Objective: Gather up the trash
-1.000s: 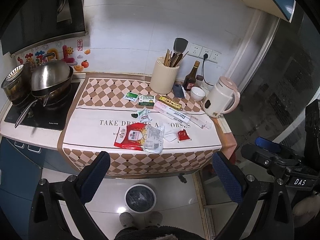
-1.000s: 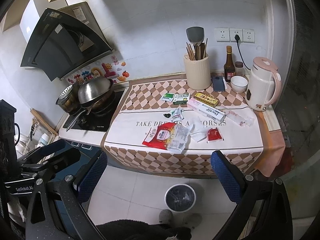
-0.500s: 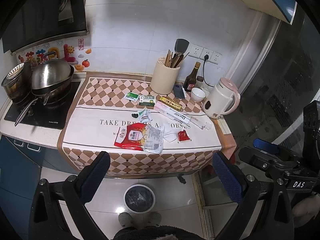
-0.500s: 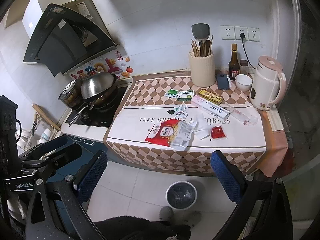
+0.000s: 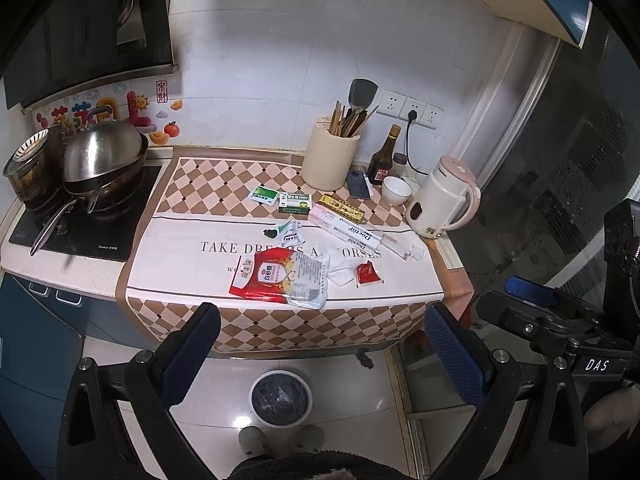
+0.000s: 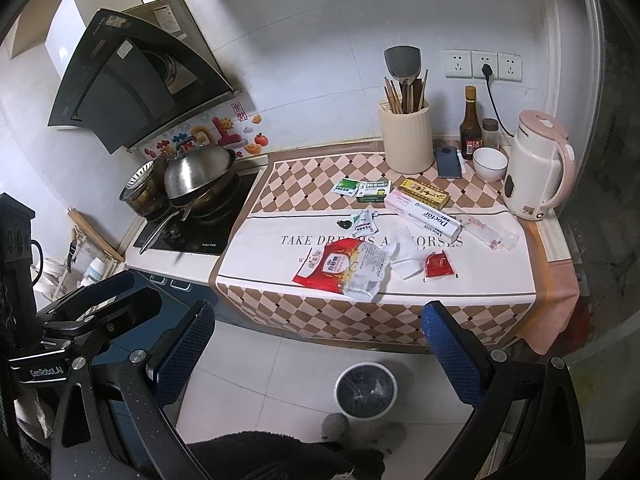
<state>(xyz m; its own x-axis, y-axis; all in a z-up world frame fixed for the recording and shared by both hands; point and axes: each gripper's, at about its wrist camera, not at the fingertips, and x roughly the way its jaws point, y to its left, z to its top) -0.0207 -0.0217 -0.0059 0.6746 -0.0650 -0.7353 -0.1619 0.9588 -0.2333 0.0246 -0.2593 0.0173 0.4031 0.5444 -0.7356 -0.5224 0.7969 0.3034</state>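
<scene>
I'm drifting both wide-open, empty grippers, left gripper (image 5: 320,344) and right gripper (image 6: 316,340), closer; red snack bag (image 5: 282,278) at twelve o'clock growing larger, bin (image 5: 280,398) at six. Nothing collected yet.

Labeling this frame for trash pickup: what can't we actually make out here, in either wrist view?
- Trash bin contents: dark liner, both views; whether anything is in it can't be told.
- Small black item beside the torn sachet: too small to identify.
- Green box print: too small to read.
- Frying pan contents: covered by the steel lid.
- Phone: far end hidden behind the utensil holder, left wrist view.
</scene>
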